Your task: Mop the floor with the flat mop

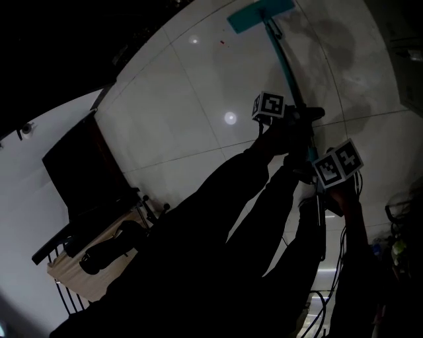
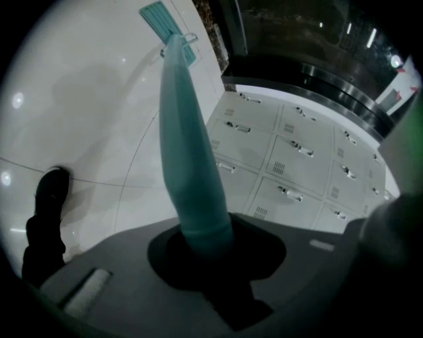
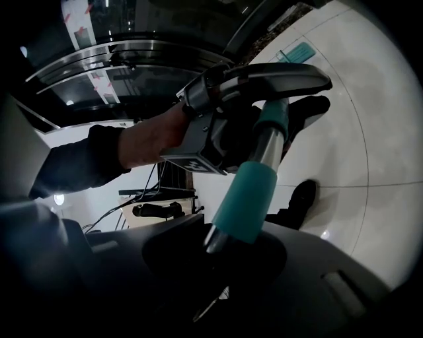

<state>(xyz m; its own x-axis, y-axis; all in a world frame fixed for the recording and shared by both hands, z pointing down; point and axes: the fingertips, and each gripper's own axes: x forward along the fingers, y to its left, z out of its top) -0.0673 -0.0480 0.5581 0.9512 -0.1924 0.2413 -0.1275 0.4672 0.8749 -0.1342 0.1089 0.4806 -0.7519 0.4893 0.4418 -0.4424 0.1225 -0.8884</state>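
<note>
The flat mop's teal head [image 1: 260,14] lies on the white tiled floor [image 1: 198,99] at the top of the head view. Its teal pole [image 1: 283,63] slants down to my two grippers. My left gripper [image 1: 289,122] is shut on the pole, higher in the picture, and my right gripper [image 1: 322,179] is shut on the handle's end below it. In the left gripper view the pole [image 2: 188,152] runs from my left gripper [image 2: 205,244] out to the mop head [image 2: 165,23]. In the right gripper view my right gripper [image 3: 218,247] holds the teal grip sleeve [image 3: 248,191].
A wall of white lockers [image 2: 297,158] stands to the right of the mop head. A darker smear [image 1: 324,39] marks the tiles near the head. The person's black shoe [image 2: 49,198] is on the floor. A small table with dark items [image 1: 92,257] and cables [image 1: 330,310] lie behind.
</note>
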